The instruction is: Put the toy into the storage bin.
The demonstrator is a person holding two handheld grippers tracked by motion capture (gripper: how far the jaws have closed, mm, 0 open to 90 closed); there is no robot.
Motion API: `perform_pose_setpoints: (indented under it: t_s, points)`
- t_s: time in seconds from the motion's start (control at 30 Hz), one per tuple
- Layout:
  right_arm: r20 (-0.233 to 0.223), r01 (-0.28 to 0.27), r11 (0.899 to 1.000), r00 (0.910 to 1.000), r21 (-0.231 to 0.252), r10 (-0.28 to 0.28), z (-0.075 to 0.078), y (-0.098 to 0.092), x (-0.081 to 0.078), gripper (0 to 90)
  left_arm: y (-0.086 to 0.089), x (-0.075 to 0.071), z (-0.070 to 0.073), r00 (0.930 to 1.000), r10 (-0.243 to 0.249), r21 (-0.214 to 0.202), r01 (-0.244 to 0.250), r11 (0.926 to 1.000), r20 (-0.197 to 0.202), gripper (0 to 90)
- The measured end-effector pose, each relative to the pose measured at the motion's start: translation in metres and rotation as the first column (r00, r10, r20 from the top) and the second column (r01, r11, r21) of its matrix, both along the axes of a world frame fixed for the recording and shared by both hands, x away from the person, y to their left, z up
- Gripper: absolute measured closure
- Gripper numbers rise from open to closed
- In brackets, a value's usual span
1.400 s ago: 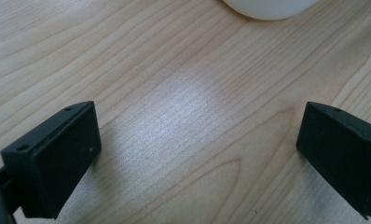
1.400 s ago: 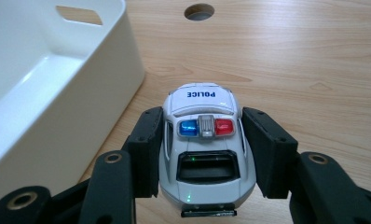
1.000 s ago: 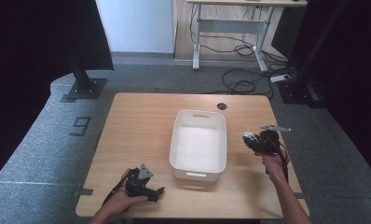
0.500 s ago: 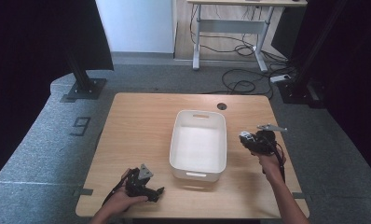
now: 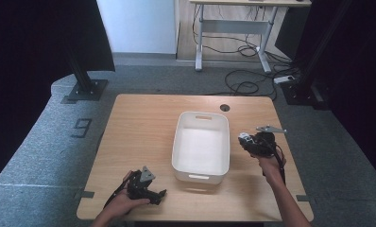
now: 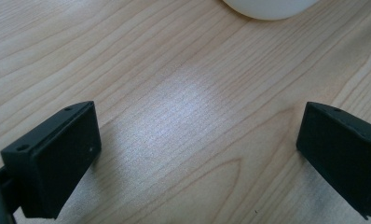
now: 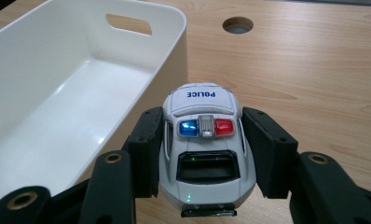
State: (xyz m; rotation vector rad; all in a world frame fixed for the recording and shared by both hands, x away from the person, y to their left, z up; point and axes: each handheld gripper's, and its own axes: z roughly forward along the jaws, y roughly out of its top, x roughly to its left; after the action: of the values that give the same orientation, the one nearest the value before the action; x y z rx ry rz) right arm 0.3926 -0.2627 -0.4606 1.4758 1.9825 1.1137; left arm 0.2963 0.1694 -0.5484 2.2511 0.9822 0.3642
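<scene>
One toy police car [image 7: 204, 154], one white bin [image 5: 201, 146], one wooden table [image 5: 143, 127], two grippers. Car is white, red and blue roof lights, POLICE on hood. Right gripper [image 7: 204, 149] clamps car's sides, held just beside bin's right wall. Left gripper [image 6: 197, 154] jaws wide apart, empty, at table's near left.

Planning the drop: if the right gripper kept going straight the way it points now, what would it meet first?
Probably nothing soon. The right gripper, shut on the police car, points along the white bin's right wall, over bare table; depth is unclear.
</scene>
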Motion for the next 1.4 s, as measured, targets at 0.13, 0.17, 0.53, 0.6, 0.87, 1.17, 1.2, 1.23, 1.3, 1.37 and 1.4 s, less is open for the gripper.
perform_pose_setpoints:
  t_s: [0.13,0.17,0.53,0.6,0.87,1.17,1.2,1.23,1.3,1.37,1.4]
  points:
    - [0.003,-0.003,1.000,1.0000,0.002,0.003,0.001,0.001,0.000,50.0,0.000,0.000,0.000,1.0000,0.000,0.000,0.000,1.0000,0.000,0.0]
    - [0.004,-0.003,1.000,1.0000,0.003,0.003,0.001,0.002,0.000,49.9,0.000,0.000,0.000,1.0000,0.000,0.000,0.000,1.0000,0.000,0.0]
    - [0.016,-0.014,1.000,0.9998,0.006,0.014,0.005,0.008,-0.001,50.0,0.000,0.000,0.000,1.0000,-0.001,0.001,0.001,1.0000,0.001,0.0]
    - [0.018,-0.016,1.000,0.9997,0.004,0.016,0.006,0.010,-0.002,50.0,0.000,0.000,0.000,1.0000,0.000,0.001,0.000,1.0000,0.001,0.0]
    - [0.027,-0.031,0.999,0.9992,0.015,0.031,0.008,0.015,-0.004,50.0,0.000,0.000,0.000,1.0000,-0.001,0.001,0.001,1.0000,0.001,0.0]
    - [0.024,-0.040,0.999,0.9989,0.014,0.040,0.007,0.021,-0.003,50.0,0.000,0.000,0.000,1.0000,-0.001,0.000,0.001,1.0000,0.001,0.0]
    - [0.025,-0.040,0.999,0.9989,0.015,0.040,0.007,0.022,-0.003,50.0,0.000,0.000,0.000,1.0000,-0.001,0.000,0.001,1.0000,0.001,0.0]
    - [0.025,-0.041,0.999,0.9989,0.017,0.040,0.007,0.022,-0.003,50.0,0.000,0.000,0.000,1.0000,-0.001,0.000,0.001,1.0000,0.001,0.0]
    - [0.027,-0.045,0.999,0.9986,0.018,0.044,0.008,0.023,-0.003,50.0,0.000,0.000,0.000,1.0000,-0.001,-0.001,0.001,1.0000,0.000,0.0]
    - [0.028,-0.048,0.999,0.9985,0.016,0.048,0.008,0.025,-0.004,50.0,0.000,0.000,0.000,1.0000,0.000,-0.001,0.000,1.0000,0.000,0.0]
    - [0.029,-0.052,0.998,0.9982,0.018,0.052,0.009,0.026,-0.004,50.0,0.000,0.000,0.000,1.0000,-0.001,-0.001,0.001,1.0000,0.000,0.0]
